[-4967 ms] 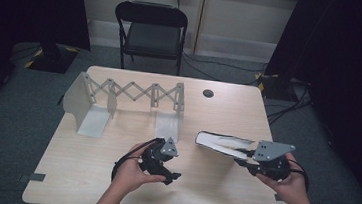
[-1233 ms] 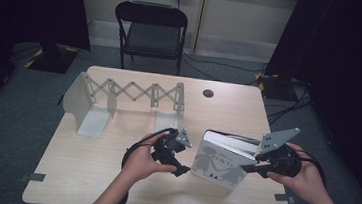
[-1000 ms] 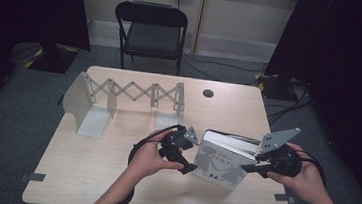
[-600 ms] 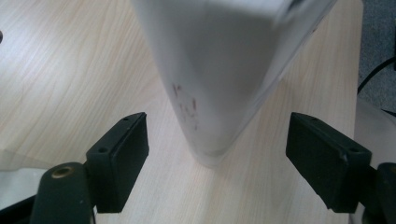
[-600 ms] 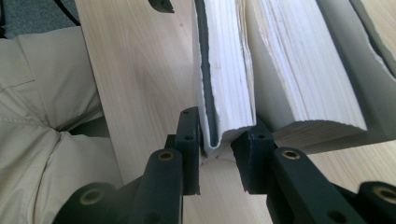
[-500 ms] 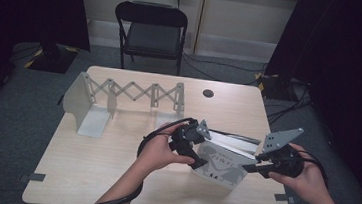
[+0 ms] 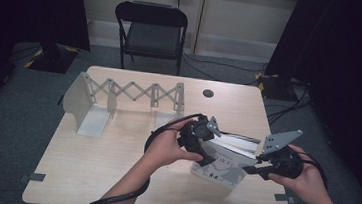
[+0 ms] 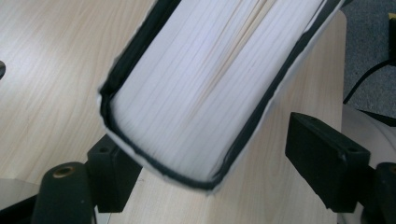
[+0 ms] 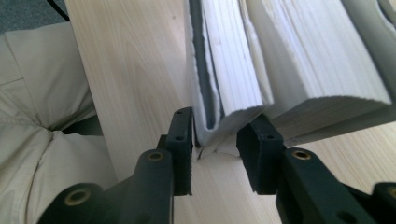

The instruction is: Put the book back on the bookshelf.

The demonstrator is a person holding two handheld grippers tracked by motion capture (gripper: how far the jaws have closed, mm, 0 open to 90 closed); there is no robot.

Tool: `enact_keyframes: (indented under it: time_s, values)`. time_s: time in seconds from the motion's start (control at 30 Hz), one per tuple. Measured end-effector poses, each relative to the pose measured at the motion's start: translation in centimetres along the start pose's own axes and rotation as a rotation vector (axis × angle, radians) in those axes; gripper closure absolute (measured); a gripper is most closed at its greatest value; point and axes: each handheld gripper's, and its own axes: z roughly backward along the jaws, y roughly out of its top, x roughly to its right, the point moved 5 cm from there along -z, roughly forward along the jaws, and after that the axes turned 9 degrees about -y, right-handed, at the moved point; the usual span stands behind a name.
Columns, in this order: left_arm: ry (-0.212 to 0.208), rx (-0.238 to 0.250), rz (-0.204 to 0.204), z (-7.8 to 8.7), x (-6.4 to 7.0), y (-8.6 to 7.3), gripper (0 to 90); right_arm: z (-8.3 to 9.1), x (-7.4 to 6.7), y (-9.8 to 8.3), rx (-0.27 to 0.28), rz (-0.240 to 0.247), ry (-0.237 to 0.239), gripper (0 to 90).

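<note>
A thick book with a pale cover stands tilted on its edge on the table, pages facing up. My left gripper is at the book's left end. In the left gripper view the page block lies between my left gripper's jaws; one jaw is under the corner, the other stands apart, so it is open. My right gripper is at the book's right end. Its jaws have just been opening, and in the right gripper view my right gripper is open, straddling the cover and a few pages.
A grey accordion-style book rack stands at the table's far left. A dark round hole sits near the far edge. A black folding chair stands behind the table. The person's trouser leg is beside the near edge.
The left hand has moved right and slightly up, bringing its gripper onto the book's left end. The right hand and the book have stayed in place.
</note>
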Motion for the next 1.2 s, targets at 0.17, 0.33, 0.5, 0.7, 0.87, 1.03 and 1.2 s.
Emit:
enact_keyframes:
  time_s: [0.17,0.33,0.5,0.7,0.87,1.03,1.2]
  values:
    - [0.012,-0.011,-0.007,0.1,0.1,0.0,24.1,-0.1,0.3,-0.5,-0.002,-0.015,-0.021,61.9]
    - [-0.006,-0.023,-0.022,0.4,1.0,0.0,27.4,0.0,0.7,-0.8,0.0,-0.028,-0.036,60.8]
    - [0.001,-0.043,-0.042,0.3,1.0,0.3,27.0,0.0,0.8,-1.0,0.013,-0.039,-0.034,59.8]
    - [0.002,-0.033,-0.067,0.1,1.0,1.4,25.9,-0.1,0.9,-1.1,0.02,-0.037,-0.036,58.2]
    - [0.024,-0.06,-0.08,-0.1,1.0,2.0,30.0,-0.2,0.9,-1.2,0.031,-0.047,-0.033,57.2]
    - [0.017,-0.076,-0.081,0.1,1.4,2.0,36.7,-0.3,0.9,-1.4,0.038,-0.053,-0.028,56.9]
    - [-0.035,-0.078,-0.055,0.5,2.0,1.9,46.8,-0.4,1.2,-1.5,0.054,-0.069,-0.032,56.8]
